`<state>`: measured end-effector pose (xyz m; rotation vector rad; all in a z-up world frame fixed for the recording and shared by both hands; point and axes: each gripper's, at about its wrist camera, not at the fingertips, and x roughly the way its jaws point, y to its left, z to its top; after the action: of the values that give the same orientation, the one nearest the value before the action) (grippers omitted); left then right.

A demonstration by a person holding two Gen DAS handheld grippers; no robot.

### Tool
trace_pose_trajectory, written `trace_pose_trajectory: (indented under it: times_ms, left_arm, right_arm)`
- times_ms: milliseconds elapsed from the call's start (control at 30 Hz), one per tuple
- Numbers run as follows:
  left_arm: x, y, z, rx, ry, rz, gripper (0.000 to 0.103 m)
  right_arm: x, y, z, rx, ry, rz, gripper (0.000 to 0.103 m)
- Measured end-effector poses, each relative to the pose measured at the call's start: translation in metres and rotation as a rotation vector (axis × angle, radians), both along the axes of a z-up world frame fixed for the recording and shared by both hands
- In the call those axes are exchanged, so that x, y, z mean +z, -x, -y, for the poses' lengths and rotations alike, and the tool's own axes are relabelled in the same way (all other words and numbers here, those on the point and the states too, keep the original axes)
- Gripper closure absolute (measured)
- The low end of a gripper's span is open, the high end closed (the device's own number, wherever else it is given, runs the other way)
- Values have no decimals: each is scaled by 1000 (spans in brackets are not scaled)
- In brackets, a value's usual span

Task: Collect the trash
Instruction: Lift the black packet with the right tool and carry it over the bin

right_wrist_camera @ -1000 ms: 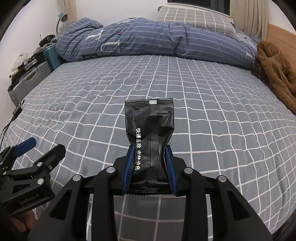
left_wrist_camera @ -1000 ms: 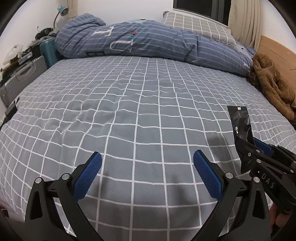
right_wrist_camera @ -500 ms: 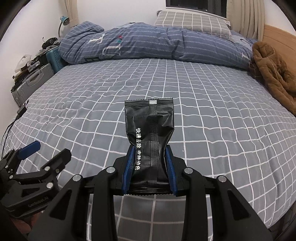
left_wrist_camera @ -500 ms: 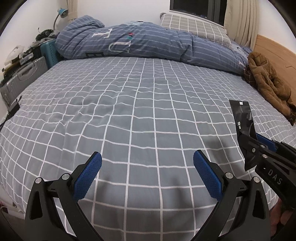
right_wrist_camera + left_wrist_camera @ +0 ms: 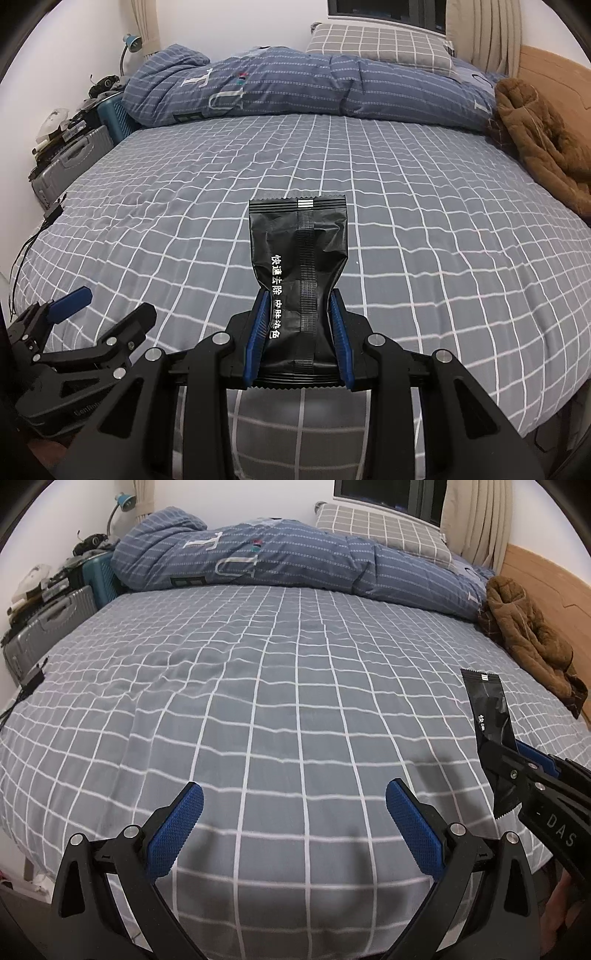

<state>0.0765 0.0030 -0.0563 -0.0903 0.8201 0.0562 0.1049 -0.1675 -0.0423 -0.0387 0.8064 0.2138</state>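
Note:
A black foil wrapper (image 5: 299, 258) with white print stands upright between the blue pads of my right gripper (image 5: 299, 306), which is shut on its lower half. The same wrapper (image 5: 487, 709) shows at the right edge of the left wrist view, held by the right gripper (image 5: 517, 760) above the bed. My left gripper (image 5: 293, 808) hangs open over the near part of the grey checked bedsheet (image 5: 258, 686), nothing between its blue pads. In the right wrist view the left gripper (image 5: 107, 306) sits at the lower left, jaws apart.
A blue striped duvet (image 5: 277, 561) and a checked pillow (image 5: 384, 528) lie at the far side of the bed. A brown jacket (image 5: 528, 642) lies by the wooden headboard at the right. Suitcases (image 5: 55, 620) and clutter stand beyond the bed's left edge.
Both grippers have drawn back from the bed, so more of its near edge shows. The right gripper stays shut on the wrapper and the left stays open.

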Motion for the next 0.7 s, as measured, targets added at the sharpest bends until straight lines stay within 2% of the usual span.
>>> trace_pose_trajectory:
  times_ms: [700]
  left_arm:
    - [2, 71, -3, 6, 33, -9, 6]
  right_arm:
    - [1, 72, 8, 4, -20, -8, 71]
